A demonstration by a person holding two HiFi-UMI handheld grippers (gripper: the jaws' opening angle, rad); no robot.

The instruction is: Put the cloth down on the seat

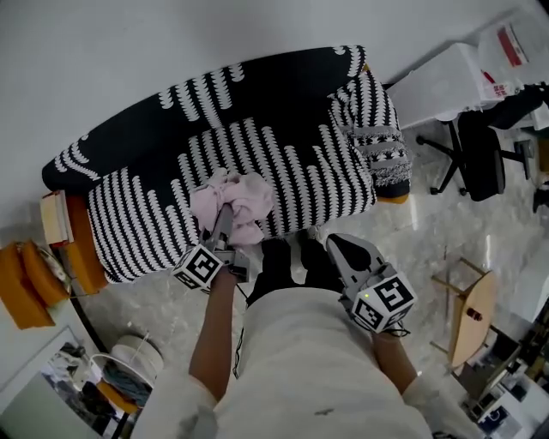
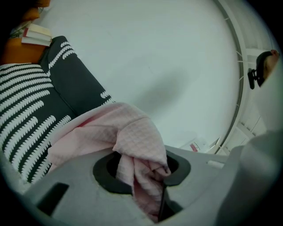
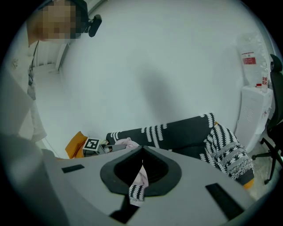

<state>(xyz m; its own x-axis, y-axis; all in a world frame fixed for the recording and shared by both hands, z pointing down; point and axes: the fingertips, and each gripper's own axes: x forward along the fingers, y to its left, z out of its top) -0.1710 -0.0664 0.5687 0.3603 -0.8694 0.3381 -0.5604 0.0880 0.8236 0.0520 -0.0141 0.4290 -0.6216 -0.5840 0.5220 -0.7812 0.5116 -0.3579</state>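
Holds the right gripper point(image 1: 336, 245) back beside the legs point(image 1: 276, 262), short of the front edge of the sofa point(image 1: 137, 233), jaws drawn together to a thin slit with nothing caught in it; probably parked there to stay clear of a one-handed placing. Reaches forward with the left gripper point(image 1: 225, 219), tipped slightly downward over the front of the seat point(image 1: 296, 167), jaws clamped partway shut on a bunched fold of the pink cloth point(image 1: 245, 202). Grips the bundle near one side, apparently, leaving the rest to spill over and around the jaws in loose folds toward the striped seat. Carries it crumpled rather than spread, presumably enough for a mere setting-down, not a neat laying-out. Cannot tell for certain about contact between the lowest folds and the seat; looks very close at the least from the head view. Reads as the lowering step, not yet the release, with the fabric pinched firmly in the jaws. Calls next for settling the bundle on the seat, then parting the jaws wide enough to free the crumpled fabric without dragging it along. Beyond the cloth, the dark backrest point(image 1: 257, 81) with white markings, then the plain pale wall point(image 1: 214, 26); at the sofa's left end, a small stack of books point(image 1: 57, 216), well apart from the placing spot.
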